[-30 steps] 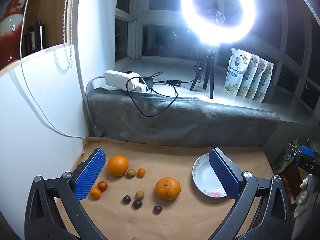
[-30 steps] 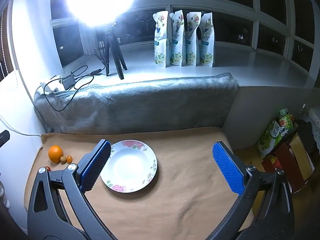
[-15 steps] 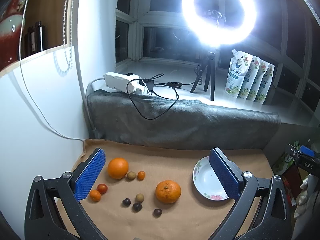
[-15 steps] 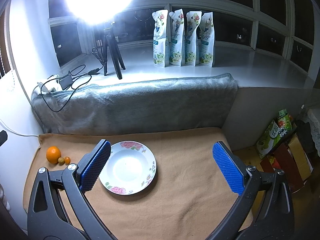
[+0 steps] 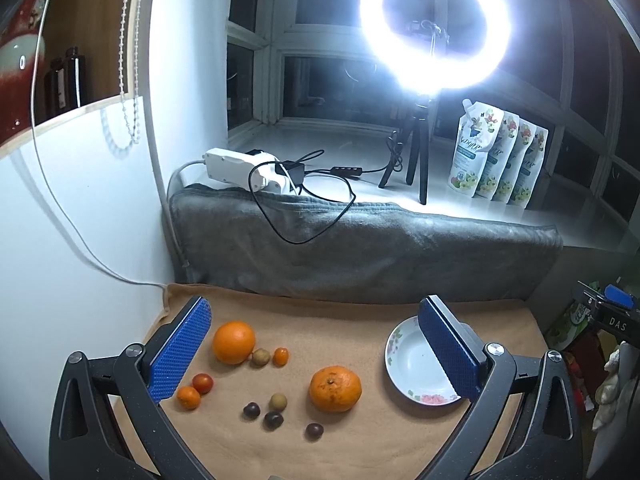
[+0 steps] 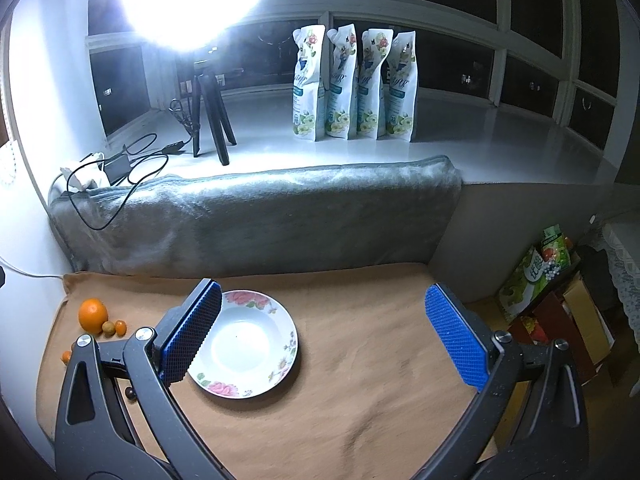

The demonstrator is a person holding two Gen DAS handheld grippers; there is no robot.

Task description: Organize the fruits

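Note:
On the tan cloth lie a smooth orange, a dimpled tangerine, a red cherry tomato, small orange fruits, brownish round fruits and dark grapes. A floral white plate sits empty to their right. My left gripper hovers open above the fruits, holding nothing. My right gripper is open and empty over the plate, whose left rim its left finger hides. The orange shows far left in the right wrist view.
A grey blanket roll borders the cloth's far edge. Behind it the sill holds a ring light on a tripod, a power strip with cables and several pouches. A white wall stands left; boxes sit right.
Both grippers have risen or drawn back a little; the fruits and the plate sit slightly lower and smaller in view. Nothing was grasped or moved.

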